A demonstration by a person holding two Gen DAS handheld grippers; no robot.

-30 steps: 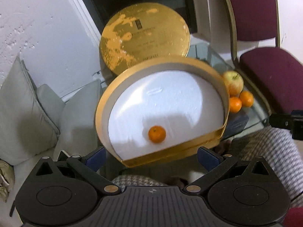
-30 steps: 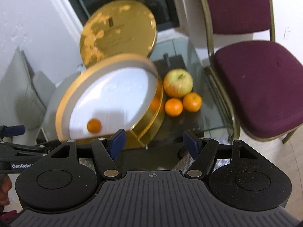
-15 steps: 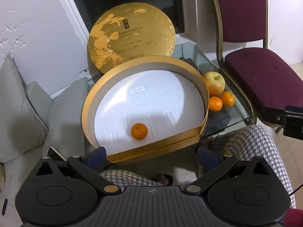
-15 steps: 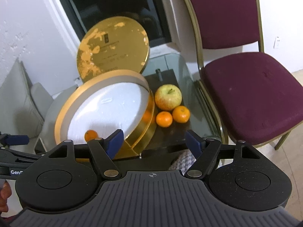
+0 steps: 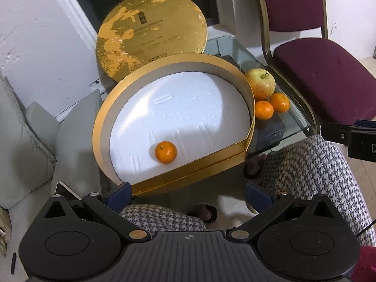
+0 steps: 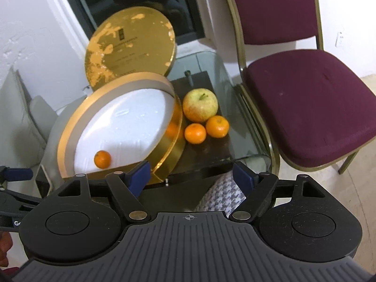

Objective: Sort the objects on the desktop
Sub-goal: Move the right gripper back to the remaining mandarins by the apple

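The gold round box (image 5: 101,127) with its white foam lining serves as the landmark. One tangerine (image 5: 166,152) lies inside it on the foam, near the box's straight front wall. Behind the box, its gold lid (image 5: 150,30) stands tilted against the dark window. To the right of the box, on the glass table (image 6: 244,141), an apple (image 6: 200,105) sits touching two more tangerines (image 6: 195,133) (image 6: 217,126), which lie side by side just in front of it. Right of the table stands a maroon chair (image 6: 305,98).

The left gripper (image 5: 186,192) hangs in front of the box's front wall, its jaws spread wide and empty; the tangerine in the box lies just beyond them, slightly left of the middle. The right gripper (image 6: 191,174) is also spread wide and empty, in front of the box's right end, with the apple and its two tangerines beyond its jaws, near the middle. A leg in houndstooth cloth (image 5: 312,164) shows below the table edge.
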